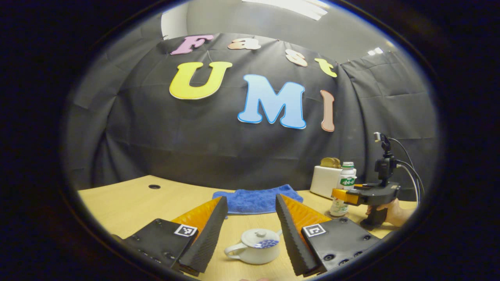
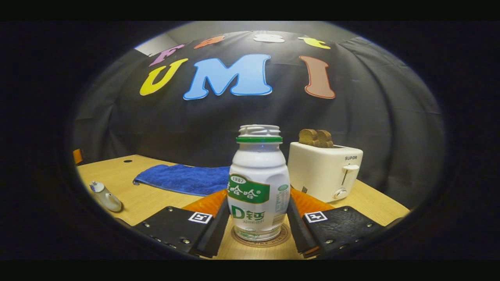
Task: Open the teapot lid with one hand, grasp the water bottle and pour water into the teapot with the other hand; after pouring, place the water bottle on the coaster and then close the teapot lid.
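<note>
A white teapot [image 1: 256, 248] with its lid [image 1: 259, 237] on sits on the wooden table, just below and between my left gripper's fingers. My left gripper [image 1: 252, 203] is open, holding nothing. In the right gripper view, a white water bottle [image 2: 258, 183] with a green label and no cap stands upright on a round coaster [image 2: 287, 235]. My right gripper [image 2: 258, 205] has a finger pressed on each side of it. The left gripper view shows that bottle [image 1: 345, 187] and the right gripper [image 1: 345, 196] at the far right. The teapot [image 2: 105, 197] lies far left in the right gripper view.
A blue towel [image 1: 254, 199] [image 2: 183, 178] lies at the back of the table by the black cloth wall. A white toaster [image 2: 324, 171] [image 1: 324, 180] with bread in it stands just behind the bottle. A hand [image 1: 394, 212] holds the right gripper's handle.
</note>
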